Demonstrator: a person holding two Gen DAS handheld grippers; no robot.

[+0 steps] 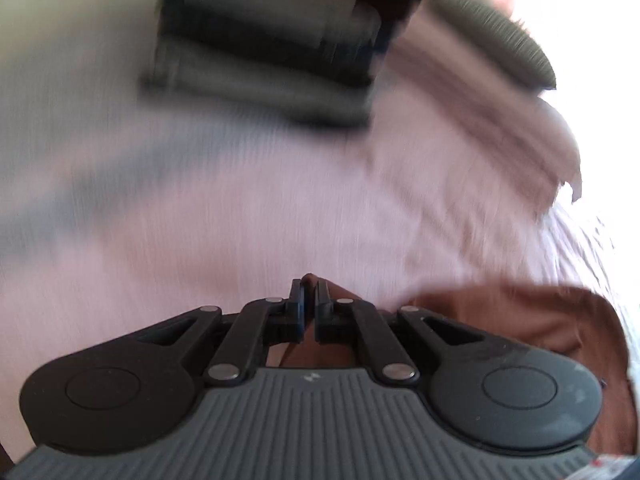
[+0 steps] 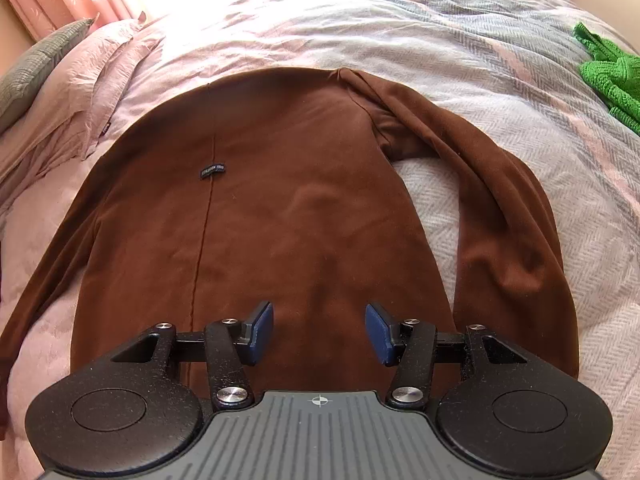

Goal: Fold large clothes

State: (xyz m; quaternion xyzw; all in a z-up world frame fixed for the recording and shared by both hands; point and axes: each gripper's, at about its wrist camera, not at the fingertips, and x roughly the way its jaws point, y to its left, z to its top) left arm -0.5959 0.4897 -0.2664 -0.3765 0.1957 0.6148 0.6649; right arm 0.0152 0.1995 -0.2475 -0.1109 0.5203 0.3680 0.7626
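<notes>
The left tongs [image 1: 308,292] pinch a fold of the brown top [image 2: 256,208] spread flat on the bed [image 2: 500,80], while the right tongs [image 2: 319,330] hover spread above its hem, so the first fold seems underway, next needing a carry across.

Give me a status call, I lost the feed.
Left gripper shut on brown garment fabric. Right gripper open above it. Garment flat on bed, sleeves out. Nothing in the way.
</notes>
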